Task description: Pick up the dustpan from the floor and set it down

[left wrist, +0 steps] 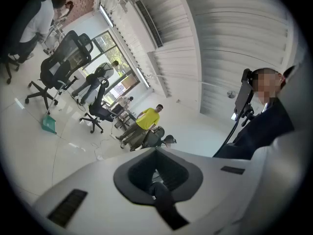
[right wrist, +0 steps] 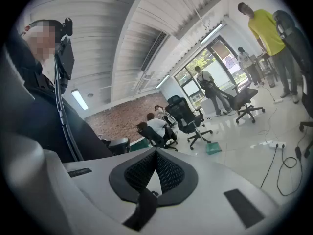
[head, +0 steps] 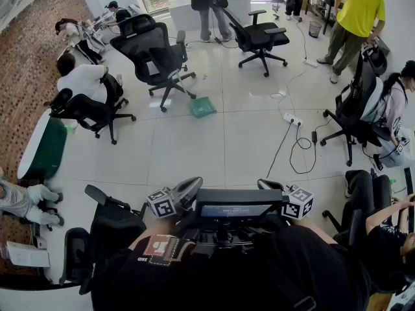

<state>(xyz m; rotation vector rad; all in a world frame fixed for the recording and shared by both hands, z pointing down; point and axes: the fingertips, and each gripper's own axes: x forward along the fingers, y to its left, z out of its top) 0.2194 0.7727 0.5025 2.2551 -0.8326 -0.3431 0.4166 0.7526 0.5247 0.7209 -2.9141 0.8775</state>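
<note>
Pale, glossy tiles cover the floor [head: 220, 141] of a large office, with a brick wall along the left side and windows at the far end. Black office chairs stand scattered across it. The biggest one [head: 155, 54] I see sits left of centre in the middle distance. People sit or stand round the edges, one in a yellow shirt [head: 356, 8] at the far right.

The dustpan [head: 203, 107] is green and lies on the tiles near the right of that big chair's wheeled base. It is out in the open floor, well apart from both of my grippers. From this far off I cannot tell whether anything is in it. A small waste bin [head: 315, 28] stands by the far wall near the person in yellow, and its contents are too small for me to make out. A white power strip [head: 290, 119] lies to the right of the dustpan, with a black cable looping away from it across the tiles.

Both grippers are held low and close to the body at the bottom of the head view, side by side. Their marker cubes face up, and they point roughly level out across the room. On my left gripper [left wrist: 156, 153] the dark pads meet with nothing between them. The right gripper [right wrist: 156, 155] looks the same: fully closed, gripping nothing.
</note>
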